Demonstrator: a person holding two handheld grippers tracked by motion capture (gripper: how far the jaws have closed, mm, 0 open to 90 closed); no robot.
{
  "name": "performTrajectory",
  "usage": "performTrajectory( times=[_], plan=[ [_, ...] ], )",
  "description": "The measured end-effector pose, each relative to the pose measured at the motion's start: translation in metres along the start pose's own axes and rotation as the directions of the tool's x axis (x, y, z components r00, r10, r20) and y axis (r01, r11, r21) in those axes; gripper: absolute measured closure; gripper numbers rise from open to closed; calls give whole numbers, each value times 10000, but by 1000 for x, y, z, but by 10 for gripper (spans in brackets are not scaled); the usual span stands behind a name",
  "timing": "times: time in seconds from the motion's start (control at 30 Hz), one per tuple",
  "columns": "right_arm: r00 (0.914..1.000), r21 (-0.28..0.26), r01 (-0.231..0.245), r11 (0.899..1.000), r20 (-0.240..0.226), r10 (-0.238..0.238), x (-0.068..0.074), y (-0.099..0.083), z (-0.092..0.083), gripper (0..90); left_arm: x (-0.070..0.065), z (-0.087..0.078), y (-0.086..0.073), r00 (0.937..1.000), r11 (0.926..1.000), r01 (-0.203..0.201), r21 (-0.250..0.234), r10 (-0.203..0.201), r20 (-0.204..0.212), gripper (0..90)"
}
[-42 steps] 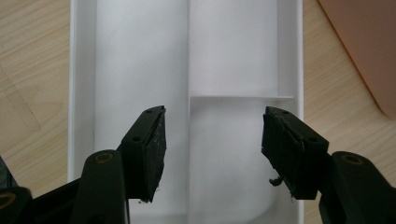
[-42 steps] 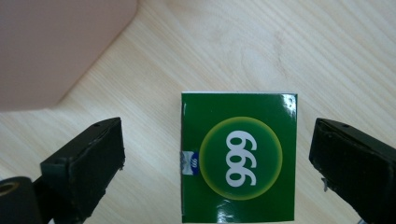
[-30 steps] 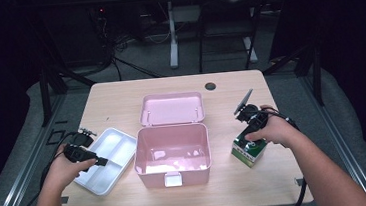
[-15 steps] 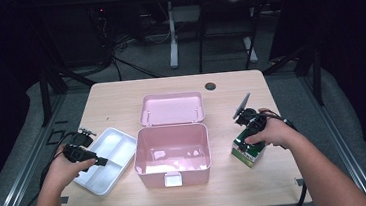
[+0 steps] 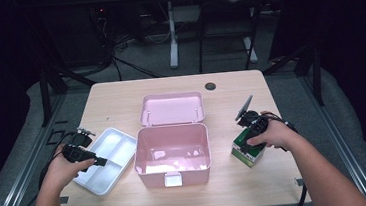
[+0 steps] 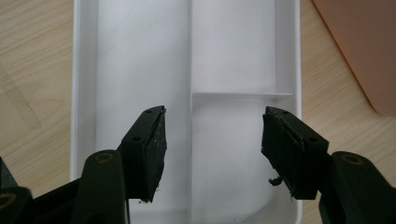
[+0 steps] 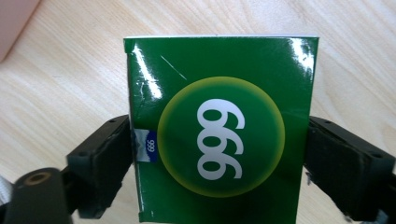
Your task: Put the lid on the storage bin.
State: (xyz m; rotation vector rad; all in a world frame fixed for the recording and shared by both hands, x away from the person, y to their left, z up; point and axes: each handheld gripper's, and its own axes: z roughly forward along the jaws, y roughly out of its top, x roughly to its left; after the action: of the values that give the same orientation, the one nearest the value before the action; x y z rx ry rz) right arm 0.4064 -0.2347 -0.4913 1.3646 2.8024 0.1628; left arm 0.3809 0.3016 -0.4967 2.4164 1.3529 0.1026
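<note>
1. High view: the right gripper sits over a small green cardboard box, right of the open pink plastic case.
2. Left gripper view: the left gripper, jaws spread and empty, hovers above a white divided plastic tray.
3. Right gripper view: the right gripper's jaws have just been closing and both pads meet the box's sides. The grasp step looks underway; next comes lifting it, probably toward the case.

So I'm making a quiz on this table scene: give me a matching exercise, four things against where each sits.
Things:
1. green box
2. white tray
3. pink box
4. round hole

Places:
A. middle of the table, lid open
B. far edge of the table
C. between the right tool's pads
D. under the open left tool

Pairs: 1-C, 2-D, 3-A, 4-B
</note>
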Motion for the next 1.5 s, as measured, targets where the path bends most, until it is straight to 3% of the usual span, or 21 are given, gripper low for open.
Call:
performTrajectory(
  times=[0.97,1.5],
  plan=[
    [9999,202,-22,9998,-164,25,-2,2,-1,160,1,0,-1,10000,10000,29,42,-29,24,400],
    [9997,-2,248,9997,-66,-248,3,5,-21,162,1,0,-1,10000,10000,58,35,-58,65,400]
  ],
)
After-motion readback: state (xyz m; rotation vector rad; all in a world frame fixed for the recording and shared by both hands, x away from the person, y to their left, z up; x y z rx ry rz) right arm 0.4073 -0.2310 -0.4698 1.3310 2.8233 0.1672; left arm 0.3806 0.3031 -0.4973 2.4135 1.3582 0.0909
